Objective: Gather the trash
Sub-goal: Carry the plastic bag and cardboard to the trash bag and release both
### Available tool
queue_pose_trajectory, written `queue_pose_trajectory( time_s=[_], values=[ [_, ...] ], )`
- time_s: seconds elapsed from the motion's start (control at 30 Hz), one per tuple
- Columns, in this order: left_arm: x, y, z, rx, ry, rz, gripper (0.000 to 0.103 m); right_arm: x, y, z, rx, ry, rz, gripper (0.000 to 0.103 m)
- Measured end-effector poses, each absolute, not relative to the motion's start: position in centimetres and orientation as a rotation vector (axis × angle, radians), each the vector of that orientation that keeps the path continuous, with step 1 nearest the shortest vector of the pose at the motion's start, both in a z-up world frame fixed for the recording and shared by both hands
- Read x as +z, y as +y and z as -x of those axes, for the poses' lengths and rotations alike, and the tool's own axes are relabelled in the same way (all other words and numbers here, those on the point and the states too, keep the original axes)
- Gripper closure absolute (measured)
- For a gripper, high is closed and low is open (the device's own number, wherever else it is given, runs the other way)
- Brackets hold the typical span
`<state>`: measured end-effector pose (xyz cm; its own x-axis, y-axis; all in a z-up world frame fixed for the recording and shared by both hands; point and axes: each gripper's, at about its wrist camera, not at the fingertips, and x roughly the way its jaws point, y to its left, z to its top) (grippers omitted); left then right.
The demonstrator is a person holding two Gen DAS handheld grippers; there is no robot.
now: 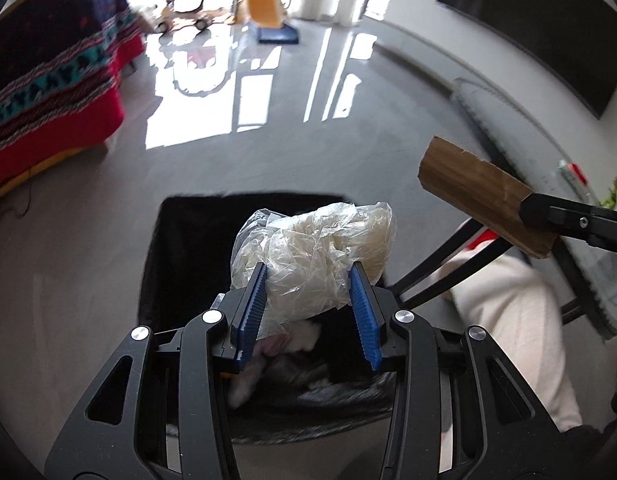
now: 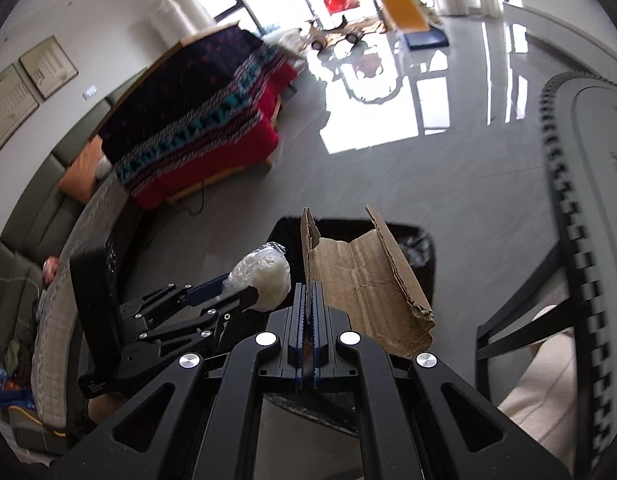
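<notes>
Your left gripper [image 1: 312,280] is pinching a crumpled clear plastic bag [image 1: 314,248] between its blue pads [image 1: 364,308], one pad on each side of the wad, jaws part-way in. It points steeply down, directly over the black-lined trash bin [image 1: 180,264]; the bag hangs above the bin's mouth, inside the far rim. White and pink scraps already lie in the bin, too blurred to count. Your right gripper [image 2: 308,300] has its pads pressed together on the near edge of a torn brown cardboard piece [image 2: 364,280], which stands up and folds open like a trough over the same bin [image 2: 416,248]. It also tilts steeply down. In the left view, the cardboard [image 1: 480,196] sits up and to the right of the bag, apart from it. Edges: a black chair frame [image 1: 436,268] is just right of the bin, and a round tabletop [image 2: 588,160] with a checkered rim is close on the right. A bed with a red and dark patterned blanket [image 2: 200,120] is well apart on the left. Grey floor [image 1: 268,160] beyond the bin is open. A pale trouser leg [image 1: 516,336] shows lower right. Count: two grippers, one bag, one cardboard piece, one bin.
</notes>
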<state>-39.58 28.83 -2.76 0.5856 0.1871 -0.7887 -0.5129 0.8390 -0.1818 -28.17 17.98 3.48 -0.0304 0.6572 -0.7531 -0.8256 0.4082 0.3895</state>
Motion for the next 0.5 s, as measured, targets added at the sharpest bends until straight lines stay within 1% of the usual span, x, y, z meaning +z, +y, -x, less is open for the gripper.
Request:
queue_pose_trajectory(
  time_s=[0.03, 0.07, 0.1, 0.13, 0.17, 0.2, 0.23, 0.5],
  values=[
    [-3.0, 29.1, 39.9, 0.432, 0.861, 0.422, 0.06, 3.1, 18.5, 28.5, 1.205, 1.071, 0.211, 0.099],
    [-3.5, 29.5, 40.3, 0.445, 0.875, 0.434, 0.055, 2.9, 18.7, 28.8, 1.205, 1.074, 0.219, 0.099],
    [-3.8, 29.8, 40.6, 0.454, 0.892, 0.442, 0.046, 2.6, 19.3, 29.1, 1.197, 1.084, 0.227, 0.099],
    [-4.2, 30.2, 41.0, 0.495, 0.916, 0.443, 0.018, 2.3, 19.6, 29.1, 1.188, 1.093, 0.23, 0.091],
    [-4.4, 30.4, 41.4, 0.535, 0.922, 0.434, 0.006, 2.2, 19.8, 29.1, 1.178, 1.1, 0.227, 0.067],
    [-4.4, 30.5, 41.8, 0.567, 0.919, 0.422, 0.006, 2.2, 19.7, 29.1, 1.168, 1.095, 0.219, 0.054],
    [-4.4, 30.7, 42.1, 0.582, 0.921, 0.42, 0.006, 2.4, 19.4, 29.0, 1.162, 1.082, 0.207, 0.047],
    [-4.3, 31.5, 42.6, 0.563, 0.905, 0.51, 0.006, 3.2, 17.8, 28.1, 1.177, 1.077, 0.163, 0.047]
  ],
)
